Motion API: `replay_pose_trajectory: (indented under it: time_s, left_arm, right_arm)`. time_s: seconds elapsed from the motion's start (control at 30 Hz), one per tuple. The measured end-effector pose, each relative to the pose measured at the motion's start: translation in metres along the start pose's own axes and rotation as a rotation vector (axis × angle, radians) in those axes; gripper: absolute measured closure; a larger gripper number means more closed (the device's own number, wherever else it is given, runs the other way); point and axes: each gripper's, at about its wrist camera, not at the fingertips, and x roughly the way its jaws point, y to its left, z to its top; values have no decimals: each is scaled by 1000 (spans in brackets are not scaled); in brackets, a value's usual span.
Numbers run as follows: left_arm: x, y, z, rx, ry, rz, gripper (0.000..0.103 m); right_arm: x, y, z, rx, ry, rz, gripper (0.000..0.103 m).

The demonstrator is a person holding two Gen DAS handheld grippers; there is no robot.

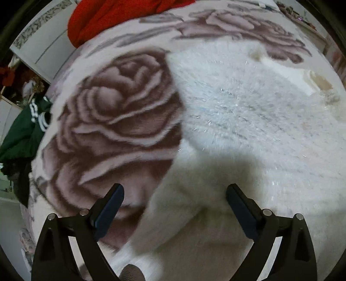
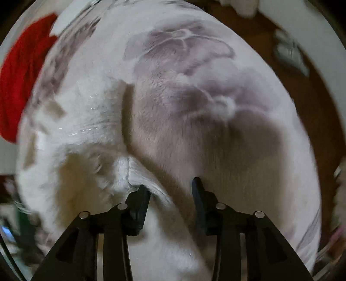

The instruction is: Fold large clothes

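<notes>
Hovering my left gripper (image 1: 174, 195) with its jaws spread wide and empty, I straddle the near edge of the white fuzzy sweater (image 1: 248, 112), judging where to pinch it. My right gripper (image 2: 170, 187), also parted and grasping nothing, sits just beside the sweater's hem. The sweater lies flat on the rose-print blanket (image 1: 112, 112), ready for folding; a red garment (image 1: 103, 17) lies beyond it.

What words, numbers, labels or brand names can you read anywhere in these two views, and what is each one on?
None can be read.
Green garment at the left edge: white markings, possibly lettering or a number, too small and distorted to read.
White fuzzy sweater: no text or tag showing.
Rose-print blanket: pattern only.
Red cloth: plain.
The right wrist view is motion-blurred; nothing legible there.
</notes>
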Motion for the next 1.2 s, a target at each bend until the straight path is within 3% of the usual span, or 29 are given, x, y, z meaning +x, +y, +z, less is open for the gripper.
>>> replay_pose_trajectory:
  time_s: [0.13,0.27,0.37,0.47,0.53,0.63,0.7,0.77,0.83,0.93,1.03,1.13,1.17,1.2]
  left_arm:
    - [-37,29,-35,-3,-18,20,5]
    - [-28,46,-68,-29,40,18,5]
    - [5,52,-96,-22,123,4,5]
    - [14,59,-105,-24,136,-22,5]
    - [-4,65,-93,-20,108,-14,5]
    - [-32,72,-68,-9,19,37,5]
    - [-41,72,-48,-25,-18,61,5]
    - [-43,70,-23,-34,-45,100,5]
    - [-39,62,6,-45,-71,121,5]
    - [-32,47,44,-35,-110,151,5]
    - [-16,26,77,-2,-136,199,5]
    - [2,11,98,36,-146,236,5]
    - [9,7,105,49,-145,245,5]
    - [13,3,109,55,-144,253,5]
  right_arm:
    - [-50,-14,-43,-29,36,65,59]
    - [-64,-20,-96,-62,101,56,59]
    - [-37,-18,-140,-91,184,-45,59]
    - [-14,-32,-150,-98,173,-269,80]
    - [-25,-33,-145,-3,169,-297,77]
    - [-75,8,-131,-34,82,-242,75]
    - [-104,43,-119,-86,16,-166,54]
    - [-112,83,-96,-141,-12,-76,47]
    - [-103,119,-65,-191,-28,-45,47]
    - [-68,167,-20,-290,-48,-75,47]
    - [-20,210,33,-394,-33,-133,47]
    - [31,237,63,-458,27,-215,47]
    - [46,241,67,-463,57,-234,54]
    - [58,248,68,-464,73,-242,92]
